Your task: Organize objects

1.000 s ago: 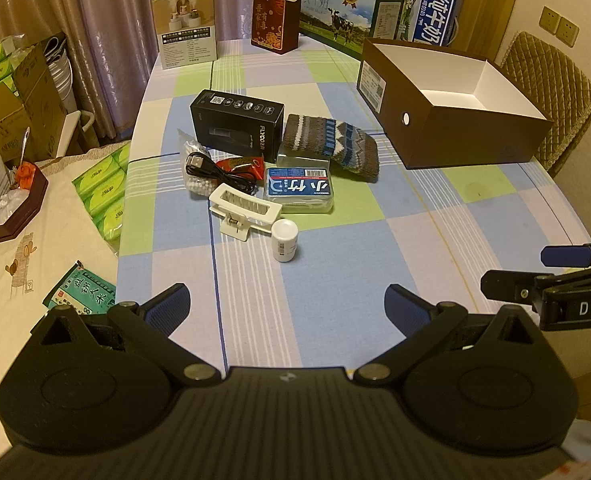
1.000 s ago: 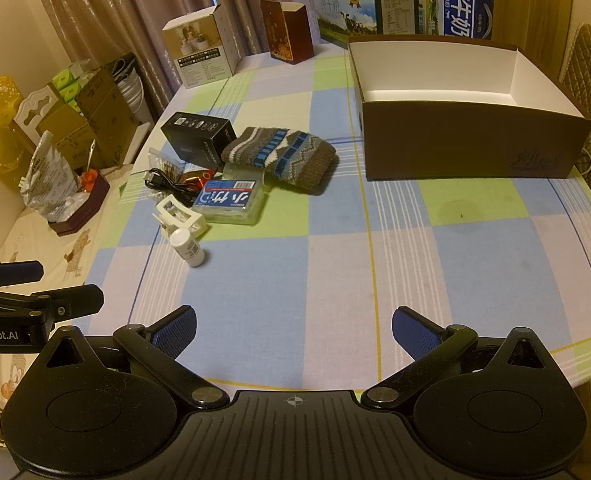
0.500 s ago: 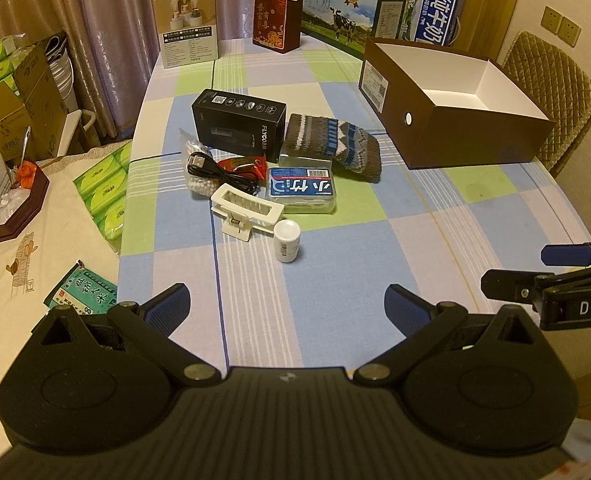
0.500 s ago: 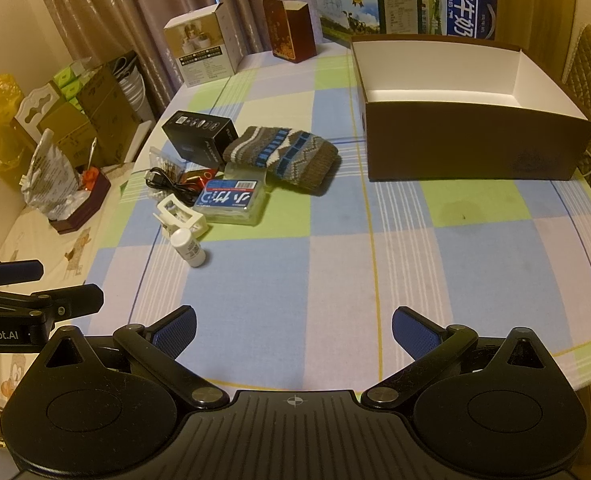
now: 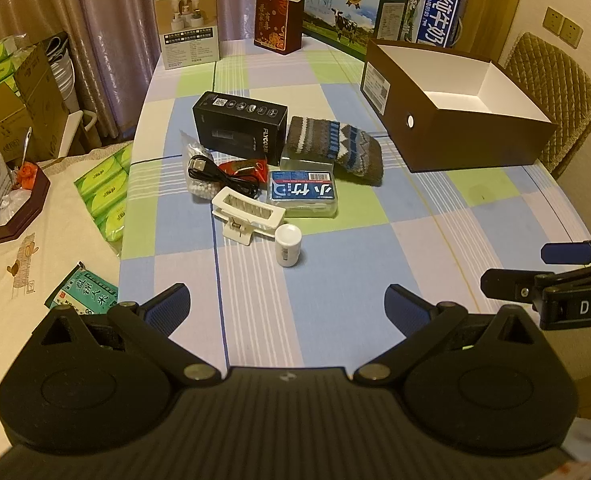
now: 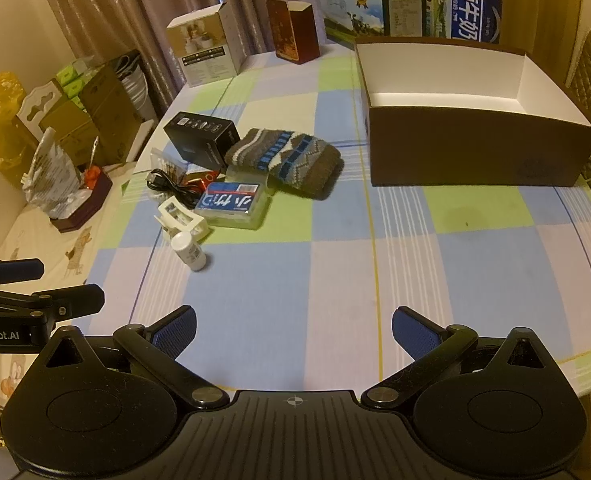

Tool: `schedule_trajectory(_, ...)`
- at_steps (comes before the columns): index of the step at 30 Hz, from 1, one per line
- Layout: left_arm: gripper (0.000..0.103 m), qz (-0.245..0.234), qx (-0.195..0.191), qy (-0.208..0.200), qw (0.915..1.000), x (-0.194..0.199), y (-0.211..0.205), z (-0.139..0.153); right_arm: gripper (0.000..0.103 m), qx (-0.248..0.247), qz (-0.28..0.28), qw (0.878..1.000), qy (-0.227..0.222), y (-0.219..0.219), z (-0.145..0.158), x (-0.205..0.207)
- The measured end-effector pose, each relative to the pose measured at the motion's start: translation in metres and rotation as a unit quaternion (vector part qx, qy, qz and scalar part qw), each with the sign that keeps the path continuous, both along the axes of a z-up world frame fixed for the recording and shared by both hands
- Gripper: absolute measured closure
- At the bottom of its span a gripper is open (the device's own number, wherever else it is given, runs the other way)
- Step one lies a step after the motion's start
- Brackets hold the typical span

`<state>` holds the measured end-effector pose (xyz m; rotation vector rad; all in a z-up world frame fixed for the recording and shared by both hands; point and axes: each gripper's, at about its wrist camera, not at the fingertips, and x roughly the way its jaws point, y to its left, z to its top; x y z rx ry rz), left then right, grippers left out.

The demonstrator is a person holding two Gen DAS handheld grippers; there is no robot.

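Far edge of table [image 5: 475, 248], checked cloth: white product carton [image 5: 186, 26] at the left corner, upright; dark red gift box [image 5: 277, 20] beside it, upright; two milk cartons [image 5: 383, 14] toward the right corner, blue and white, printed with cows.

Past the right edge: quilted chair back [image 5: 551, 92].

Past the left edge: green tissue packs [image 5: 105, 192], a green packet [image 5: 81, 294], a dark tray of clutter [image 5: 17, 204], cardboard boxes [image 5: 27, 100]. Curtains [image 5: 107, 12] behind.
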<state>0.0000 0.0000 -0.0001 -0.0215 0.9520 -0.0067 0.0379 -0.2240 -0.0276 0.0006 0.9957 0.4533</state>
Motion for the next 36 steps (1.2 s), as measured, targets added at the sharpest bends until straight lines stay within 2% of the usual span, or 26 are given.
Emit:
schedule_trajectory(20, 0.001, 0.003, 0.002, 0.002, 1.0000, 0.006, 0.001, -0.003, 0.002, 0.004, 0.005, 1.000, 0.001, -0.003, -0.002, 0.008)
schedule_trajectory(36, 0.001, 0.002, 0.002, 0.014, 0.9999, 0.036, 0.002, -0.019, 0.002, 0.026, 0.018, 0.999, -0.009, 0.000, -0.013, 0.046)
